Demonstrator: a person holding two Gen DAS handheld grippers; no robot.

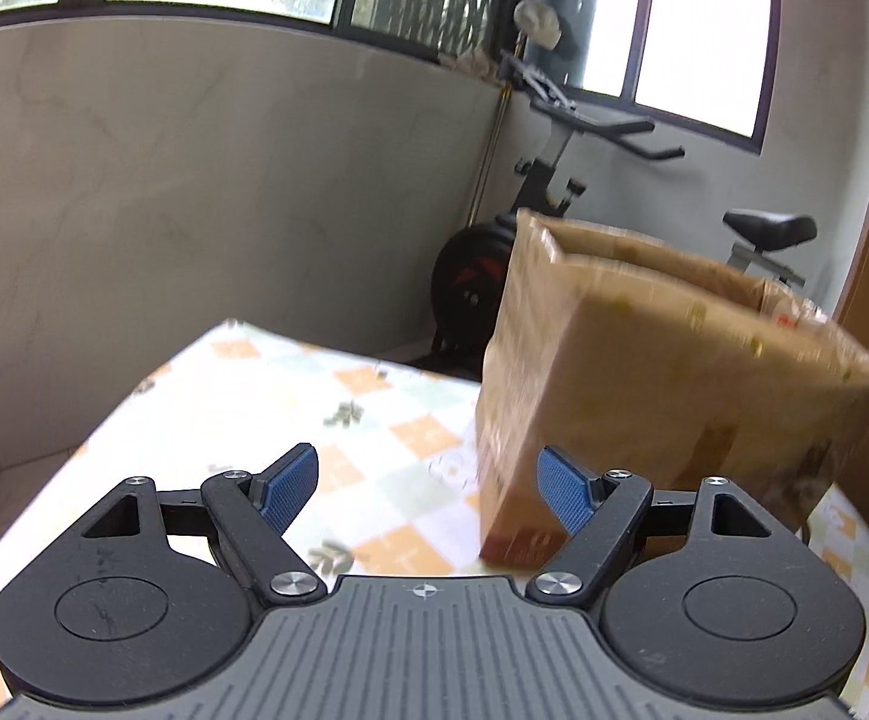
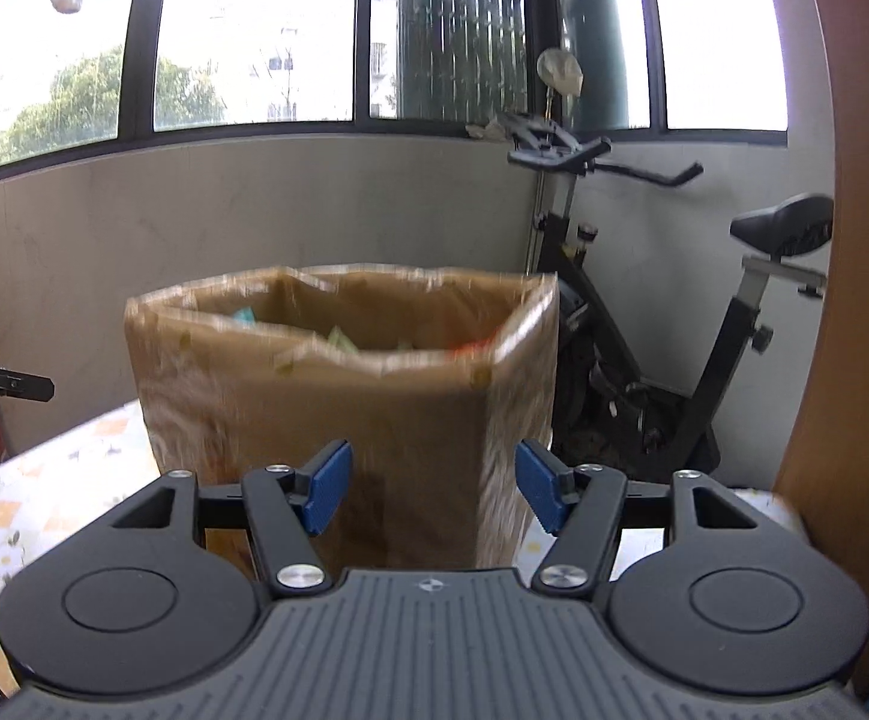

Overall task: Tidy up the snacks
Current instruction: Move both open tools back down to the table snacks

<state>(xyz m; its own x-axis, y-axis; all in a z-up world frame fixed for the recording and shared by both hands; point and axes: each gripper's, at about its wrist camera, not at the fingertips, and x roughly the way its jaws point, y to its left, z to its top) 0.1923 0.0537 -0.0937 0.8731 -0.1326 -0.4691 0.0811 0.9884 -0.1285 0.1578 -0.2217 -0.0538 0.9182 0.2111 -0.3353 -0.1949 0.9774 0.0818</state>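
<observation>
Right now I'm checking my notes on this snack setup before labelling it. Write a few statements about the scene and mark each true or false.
1. The brown paper bag stands open at the top. True.
2. The left gripper is shut on the bag. False: its jaws are open and empty.
3. The right gripper holds a snack. False: it holds nothing.
4. An exercise bike stands behind the table. True.

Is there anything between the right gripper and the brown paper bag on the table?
Nothing visible does. In the right wrist view the right gripper is open and empty, and the paper bag stands upright directly ahead on the checked tablecloth. The bag's foot is hidden behind the gripper.
</observation>
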